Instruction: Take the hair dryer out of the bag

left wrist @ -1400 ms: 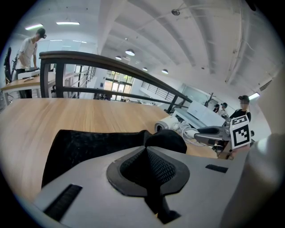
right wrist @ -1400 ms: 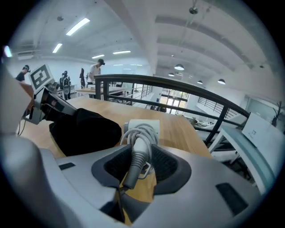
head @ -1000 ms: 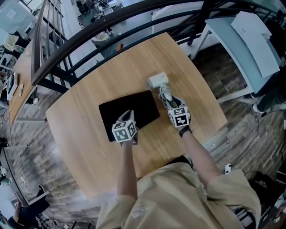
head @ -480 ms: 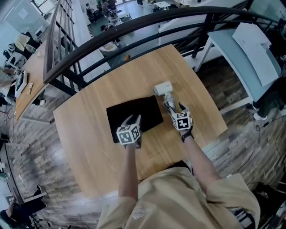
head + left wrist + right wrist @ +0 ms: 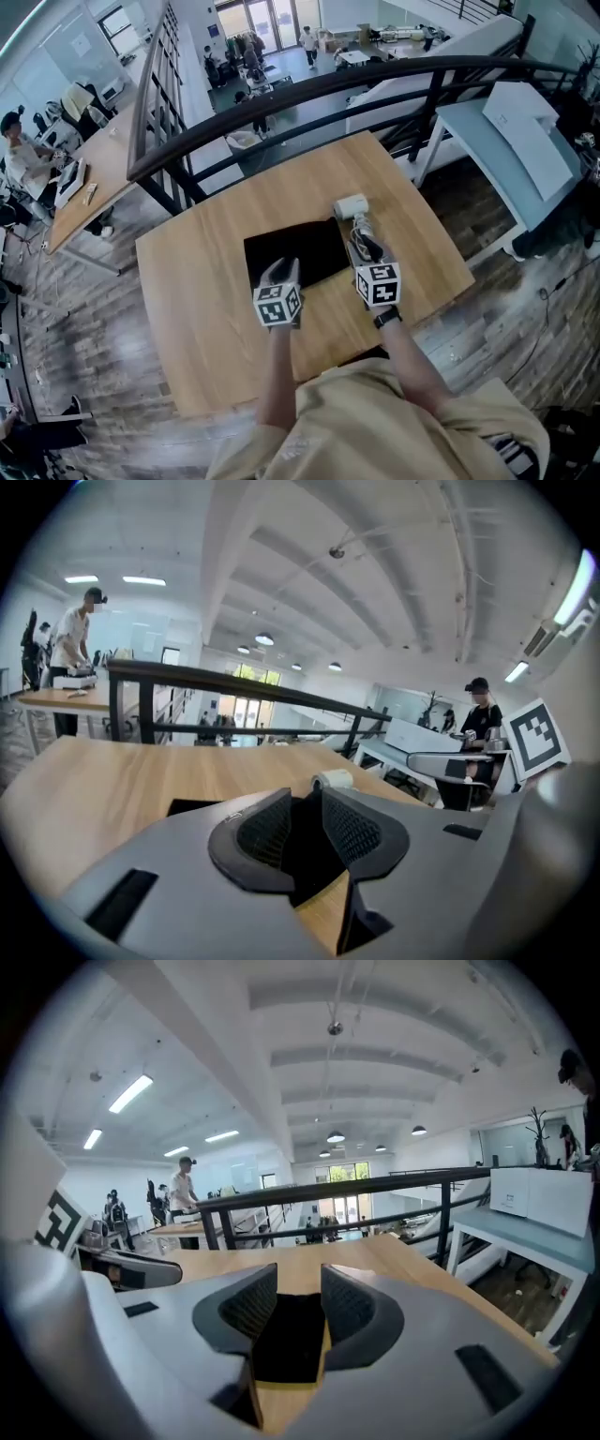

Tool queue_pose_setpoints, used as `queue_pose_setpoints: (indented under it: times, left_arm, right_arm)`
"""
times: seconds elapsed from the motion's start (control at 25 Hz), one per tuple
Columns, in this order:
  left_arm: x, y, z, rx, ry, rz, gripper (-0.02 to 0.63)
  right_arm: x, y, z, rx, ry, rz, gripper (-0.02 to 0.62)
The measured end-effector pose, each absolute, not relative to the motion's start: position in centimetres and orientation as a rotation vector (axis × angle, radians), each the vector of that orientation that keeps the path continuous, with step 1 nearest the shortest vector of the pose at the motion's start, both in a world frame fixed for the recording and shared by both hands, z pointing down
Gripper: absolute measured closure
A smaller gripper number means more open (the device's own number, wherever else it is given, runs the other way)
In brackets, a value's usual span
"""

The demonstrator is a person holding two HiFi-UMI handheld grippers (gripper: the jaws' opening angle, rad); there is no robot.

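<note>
The pale wooden surface (image 5: 187,309) carries a flat black rectangular bag (image 5: 298,253), which lies limp and looks empty. Nothing bulges inside it as far as the head view shows.

The white, boxy hair dryer (image 5: 351,206) rests on the bare wood just off the bag's far right corner, fully outside it. Its grey cord (image 5: 361,234) trails along the bag's right edge toward the person. Whether the dryer touches the bag's corner cannot be told.

The left hand-held gripper (image 5: 304,819) hovers over the bag's near edge. Its jaws are apart and closing, with nothing between them; only the dark bag shows through the gap. The right hand-held gripper (image 5: 298,1302) hangs above the bag's right edge, near the cord. Its jaws are likewise apart and closing on nothing, so both are released.

Judged from this layout, the task looks done: the dryer is out, set down and let go. At most, drawing the hands away from the bag remains.
</note>
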State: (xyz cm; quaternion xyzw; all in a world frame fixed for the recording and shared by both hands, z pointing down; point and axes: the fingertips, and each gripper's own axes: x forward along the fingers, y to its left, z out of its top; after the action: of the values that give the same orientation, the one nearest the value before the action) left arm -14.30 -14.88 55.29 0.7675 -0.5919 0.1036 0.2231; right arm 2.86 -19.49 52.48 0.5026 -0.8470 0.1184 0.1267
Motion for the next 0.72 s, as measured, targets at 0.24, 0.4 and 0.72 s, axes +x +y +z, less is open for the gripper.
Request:
queue_pose_setpoints:
  times: [0.24, 0.4, 0.72]
  left_arm:
    - [-15.0, -11.9, 49.1, 2.231, -1.791, 0.245, 0.557]
    - [-15.0, -10.1, 45.5, 2.302, -1.839, 0.123, 0.594]
    - [-14.6, -8.1, 43.2, 2.353, -1.873, 0.043, 0.594]
  right_arm:
    - [0.6, -16.1, 45.5, 1.458, -2.591, 0.149, 0.55]
    - [-1.0, -13.5, 43.6, 1.374, -2.676, 0.059, 0.58]
    - [-2.3, -10.5, 42.0, 1.338, -2.687, -0.053, 0.581]
